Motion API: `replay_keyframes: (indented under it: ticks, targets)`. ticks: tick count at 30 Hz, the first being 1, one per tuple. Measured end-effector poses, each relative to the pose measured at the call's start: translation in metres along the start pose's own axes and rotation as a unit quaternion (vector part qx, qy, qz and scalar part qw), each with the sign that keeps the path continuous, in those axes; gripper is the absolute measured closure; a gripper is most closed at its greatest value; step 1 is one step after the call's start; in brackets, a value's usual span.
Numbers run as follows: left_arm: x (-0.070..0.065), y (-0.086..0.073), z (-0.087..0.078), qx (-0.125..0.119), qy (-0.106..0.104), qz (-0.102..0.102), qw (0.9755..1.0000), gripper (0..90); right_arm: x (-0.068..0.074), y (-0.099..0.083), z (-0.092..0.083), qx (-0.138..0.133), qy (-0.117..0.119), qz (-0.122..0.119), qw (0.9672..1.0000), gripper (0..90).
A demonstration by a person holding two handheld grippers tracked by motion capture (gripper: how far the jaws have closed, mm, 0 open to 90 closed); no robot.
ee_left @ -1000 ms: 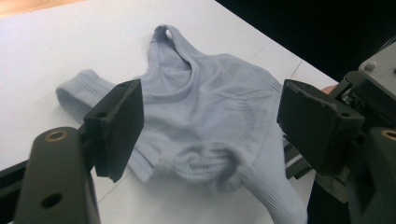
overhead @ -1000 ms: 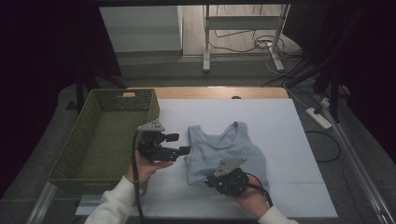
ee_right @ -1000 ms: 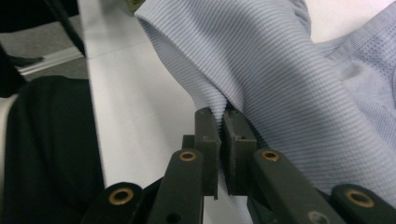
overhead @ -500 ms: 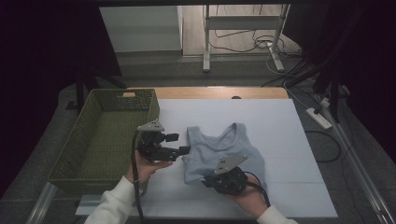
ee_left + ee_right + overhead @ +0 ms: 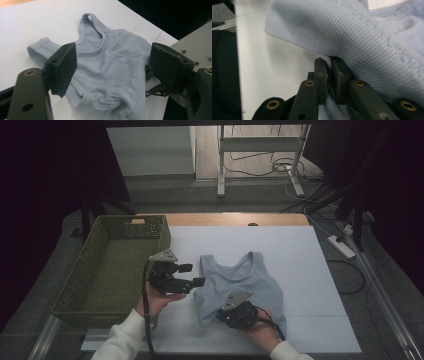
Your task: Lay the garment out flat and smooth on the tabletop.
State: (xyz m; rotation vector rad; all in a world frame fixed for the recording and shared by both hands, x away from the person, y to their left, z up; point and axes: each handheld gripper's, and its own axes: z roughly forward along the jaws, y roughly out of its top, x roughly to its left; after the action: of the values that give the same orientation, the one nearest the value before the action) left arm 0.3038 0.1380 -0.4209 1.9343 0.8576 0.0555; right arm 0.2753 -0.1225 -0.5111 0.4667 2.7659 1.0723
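1. Here, my right hand-held gripper [image 5: 225, 316] sits low at the near edge of the pale blue tank top [image 5: 245, 285], on the hem side closest to me.
2. In the right gripper view its jaws stand almost together, with only a thin gap, and a fold of the ribbed blue fabric [image 5: 352, 37] runs down between them; they have just been opening a little, and the cloth is between the pads.
3. Whether the pads press on the cloth now I cannot tell for certain (the gap looks narrow, and the fabric drapes over the tips).
4. My left hand-held gripper [image 5: 197, 282] hovers just beside the top's left edge, above the white tabletop [image 5: 300, 265], pointing across toward the garment.
5. Its jaws stand wide apart with nothing between them; in the left gripper view I look through the gap onto the tank top [image 5: 110, 67].
6. The tank top lies on the tabletop near its middle, straps pointing away from me, the neckline and one shoulder loop lying flat, the near hem bunched and slightly raised where my right hand-held gripper meets it.
7. A green woven basket [image 5: 90, 265] stands at the left side of the tabletop, just beside my left hand [image 5: 157, 302] (apart from the garment).
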Motion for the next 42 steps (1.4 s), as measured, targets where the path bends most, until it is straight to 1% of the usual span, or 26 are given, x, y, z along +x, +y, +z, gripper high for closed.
replay_keyframes:
  ticks: [3,6,9,10,12,16,18,21,29,35,38,42]
  targets:
    - [0.000,0.000,0.000,0.000,0.000,-0.001,1.0000,23.6,-0.003,-0.002,0.002,0.004,-0.009,-0.001,0.9999,80.0]
    - [0.000,0.000,0.000,0.000,0.000,0.000,1.0000,23.6,-0.003,-0.002,0.004,0.007,-0.011,-0.002,0.9999,77.8]
    - [0.000,0.000,0.000,0.000,0.000,0.000,1.0000,23.6,-0.002,-0.001,0.002,0.002,-0.005,0.000,1.0000,71.2]
    - [0.000,0.000,0.000,0.000,0.000,0.000,1.0000,23.6,-0.001,-0.001,0.000,-0.004,-0.001,0.002,1.0000,68.6]
    - [0.001,0.000,-0.001,-0.001,0.000,-0.001,1.0000,23.6,0.002,-0.001,-0.007,-0.015,0.004,0.007,0.9999,64.3]
    - [0.002,-0.001,-0.001,-0.001,0.001,-0.002,1.0000,23.6,0.008,-0.002,-0.029,-0.047,0.011,0.009,0.9988,60.8]
    - [0.002,-0.001,-0.002,-0.001,0.001,-0.001,1.0000,23.6,0.008,-0.005,-0.040,-0.056,0.004,0.011,0.9984,60.0]
    - [0.001,0.000,-0.002,-0.003,0.001,-0.002,1.0000,23.6,0.007,-0.011,-0.051,-0.062,-0.002,0.021,0.9979,59.1]
    - [0.002,-0.001,-0.002,-0.002,0.001,-0.002,1.0000,23.6,0.010,-0.034,-0.067,-0.048,-0.015,0.036,0.9981,58.6]
    - [0.001,-0.001,-0.001,-0.001,0.001,-0.002,1.0000,23.6,0.017,-0.050,-0.078,-0.039,-0.013,0.044,0.9982,58.7]
    - [0.001,0.000,-0.001,-0.001,0.000,-0.002,1.0000,23.6,0.021,-0.057,-0.078,-0.024,-0.011,0.044,0.9987,58.8]
    - [0.000,0.000,0.000,0.000,0.000,-0.001,1.0000,23.6,0.023,-0.060,-0.071,-0.001,-0.006,0.040,0.9992,59.0]
